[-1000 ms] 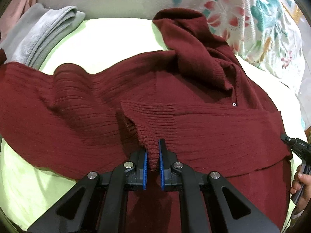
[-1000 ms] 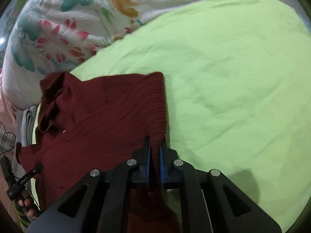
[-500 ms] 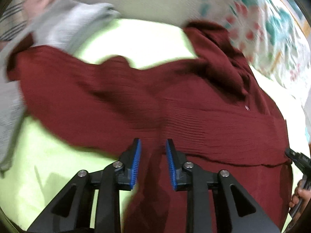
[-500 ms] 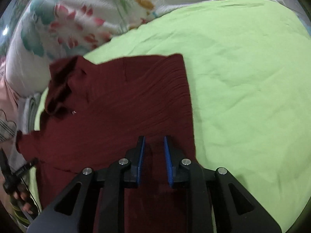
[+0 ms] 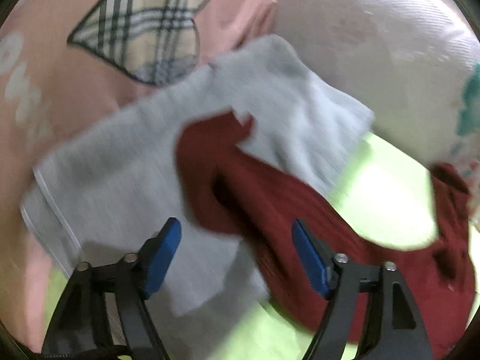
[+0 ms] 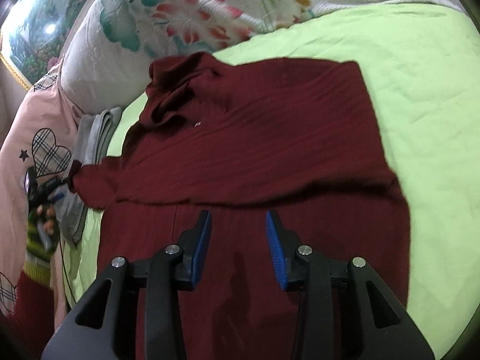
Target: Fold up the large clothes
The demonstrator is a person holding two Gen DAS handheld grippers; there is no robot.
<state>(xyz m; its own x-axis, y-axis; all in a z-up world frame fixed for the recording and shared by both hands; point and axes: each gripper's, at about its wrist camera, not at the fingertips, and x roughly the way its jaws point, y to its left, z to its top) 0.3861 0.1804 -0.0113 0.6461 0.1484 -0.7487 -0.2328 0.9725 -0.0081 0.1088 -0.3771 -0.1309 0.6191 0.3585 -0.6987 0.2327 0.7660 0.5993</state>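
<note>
Both tools have just let go of the sweater (image 6: 255,138): the left tool (image 5: 237,255) now spreads wide by the sleeve (image 5: 228,180) on the grey pile (image 5: 126,180), the right tool (image 6: 238,240) half-spread and empty, so the bed (image 6: 420,90) holds one fold, the sleeve likely next.

- No words, numbers or brand names can be read in either view.
- The dark red ribbed knit sweater (image 6: 255,150) bears one small pale square tag (image 6: 197,124) just below its collar, too small to show any lettering.
- The left wrist view is blurred by motion, so nothing there is legible.
</note>
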